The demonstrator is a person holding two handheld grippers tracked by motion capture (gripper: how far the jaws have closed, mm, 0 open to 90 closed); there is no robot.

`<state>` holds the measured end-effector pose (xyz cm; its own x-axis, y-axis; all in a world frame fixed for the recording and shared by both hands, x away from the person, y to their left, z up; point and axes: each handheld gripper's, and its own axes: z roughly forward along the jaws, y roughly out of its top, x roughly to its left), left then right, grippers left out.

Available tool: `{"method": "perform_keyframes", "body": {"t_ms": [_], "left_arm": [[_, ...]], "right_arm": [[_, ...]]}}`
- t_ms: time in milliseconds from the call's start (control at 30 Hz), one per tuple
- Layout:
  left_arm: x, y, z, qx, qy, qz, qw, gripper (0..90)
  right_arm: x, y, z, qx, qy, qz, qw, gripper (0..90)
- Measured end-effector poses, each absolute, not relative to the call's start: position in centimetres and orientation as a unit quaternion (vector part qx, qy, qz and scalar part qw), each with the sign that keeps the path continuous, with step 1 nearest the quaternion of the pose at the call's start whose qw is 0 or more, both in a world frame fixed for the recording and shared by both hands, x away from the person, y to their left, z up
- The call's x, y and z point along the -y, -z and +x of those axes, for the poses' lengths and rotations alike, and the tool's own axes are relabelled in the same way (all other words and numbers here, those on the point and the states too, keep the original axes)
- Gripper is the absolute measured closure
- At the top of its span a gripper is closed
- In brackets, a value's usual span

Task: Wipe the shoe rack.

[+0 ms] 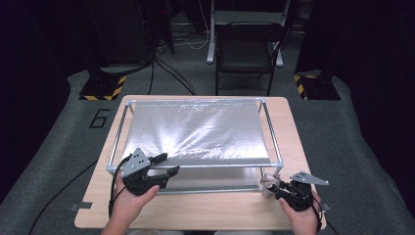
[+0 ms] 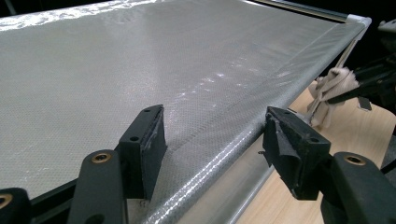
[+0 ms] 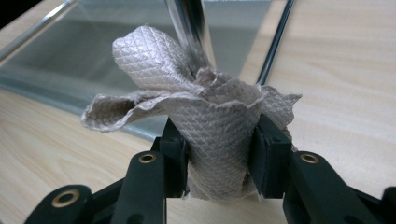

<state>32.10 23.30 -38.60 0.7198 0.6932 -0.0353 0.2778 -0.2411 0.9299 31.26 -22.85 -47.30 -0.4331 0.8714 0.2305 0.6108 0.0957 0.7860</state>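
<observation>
A crumpled paper towel (image 3: 219, 140) is seen nearest, pinched between the jaws of the right gripper (image 3: 219, 158), which are clamped on its lower part while its folds flare out above them. The towel is pressed against a shiny leg (image 3: 189, 28) of the metal rack, at the rack's near right corner (image 1: 280, 166); in the high view the towel (image 1: 267, 185) is seen just in front of the right gripper (image 1: 279, 188), close above the table (image 1: 205, 210). The left gripper (image 1: 164, 164) is held at the rack's near left edge, its jaws spread apart and grasping nothing. In the left gripper view one finger (image 2: 144, 144) is seen over the film (image 2: 140, 70) stretched across the rack top, the other (image 2: 289, 144) just outside the front rail (image 2: 233, 154); whether either touches cannot be told. The film is wrapped down over that rail. Each gripper is held by one hand from the table's near side. A chair (image 1: 247, 49) stands beyond the table.
</observation>
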Motion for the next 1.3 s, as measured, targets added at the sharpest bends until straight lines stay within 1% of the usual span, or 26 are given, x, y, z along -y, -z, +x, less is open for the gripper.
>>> {"method": "perform_keyframes", "body": {"t_ms": [167, 333, 400, 500, 567, 633, 700, 767, 900, 967, 1133, 1167, 1200, 1233, 1267, 1300], "left_arm": [[-23.3, 38.6, 32.1, -0.318, -0.196, 0.764, 0.527, 39.2], [-23.3, 38.6, 32.1, -0.318, -0.196, 0.764, 0.527, 39.4], [-23.3, 38.6, 32.1, -0.318, -0.195, 0.763, 0.527, 39.8], [-23.3, 38.6, 32.2, -0.318, -0.195, 0.763, 0.528, 40.0], [-23.4, 38.6, 32.2, -0.318, -0.194, 0.763, 0.528, 40.2], [-23.4, 38.6, 32.2, -0.318, -0.194, 0.763, 0.528, 40.2], [-23.4, 38.6, 32.2, -0.318, -0.194, 0.763, 0.528, 40.2], [-23.4, 38.6, 32.2, -0.318, -0.194, 0.763, 0.528, 40.2], [-23.4, 38.6, 32.2, -0.318, -0.194, 0.764, 0.527, 40.2], [-23.4, 38.6, 32.2, -0.317, -0.194, 0.764, 0.527, 40.2], [-23.4, 38.6, 32.2, -0.317, -0.195, 0.763, 0.528, 40.3], [-23.4, 38.6, 32.2, -0.317, -0.194, 0.763, 0.528, 40.3], [-23.4, 38.6, 32.2, -0.317, -0.194, 0.763, 0.528, 40.3], [-23.4, 38.6, 32.2, -0.317, -0.194, 0.764, 0.528, 40.3], [-23.4, 38.6, 32.2, -0.317, -0.194, 0.764, 0.528, 40.3], [-23.4, 38.6, 32.2, -0.317, -0.194, 0.764, 0.527, 40.3]], "right_arm": [[22.9, 44.7, 30.7, -0.716, -0.460, 0.496, 0.175, 60.3], [22.8, 43.5, 30.8, -0.717, -0.460, 0.488, 0.188, 58.6], [22.7, 43.7, 31.0, -0.717, -0.460, 0.488, 0.192, 57.4], [22.7, 44.4, 31.4, -0.716, -0.460, 0.494, 0.180, 56.3], [22.5, 45.1, 31.7, -0.718, -0.454, 0.498, 0.176, 57.1], [22.4, 46.2, 31.9, -0.725, -0.441, 0.500, 0.175, 60.4], [22.3, 46.5, 31.9, -0.726, -0.437, 0.501, 0.175, 60.8], [22.2, 47.7, 32.0, -0.730, -0.424, 0.510, 0.167, 61.1], [22.3, 48.9, 32.1, -0.725, -0.424, 0.519, 0.156, 60.2], [22.3, 48.9, 32.2, -0.726, -0.425, 0.518, 0.155, 60.0], [22.3, 47.9, 32.2, -0.728, -0.426, 0.510, 0.165, 59.9], [22.4, 47.0, 32.0, -0.727, -0.434, 0.504, 0.172, 59.8], [22.4, 47.0, 32.0, -0.727, -0.434, 0.504, 0.172, 59.8], [22.4, 46.0, 31.8, -0.724, -0.441, 0.499, 0.179, 59.7], [22.4, 46.0, 31.8, -0.724, -0.441, 0.499, 0.179, 59.7], [22.5, 45.1, 31.7, -0.721, -0.448, 0.495, 0.187, 59.3]]}}
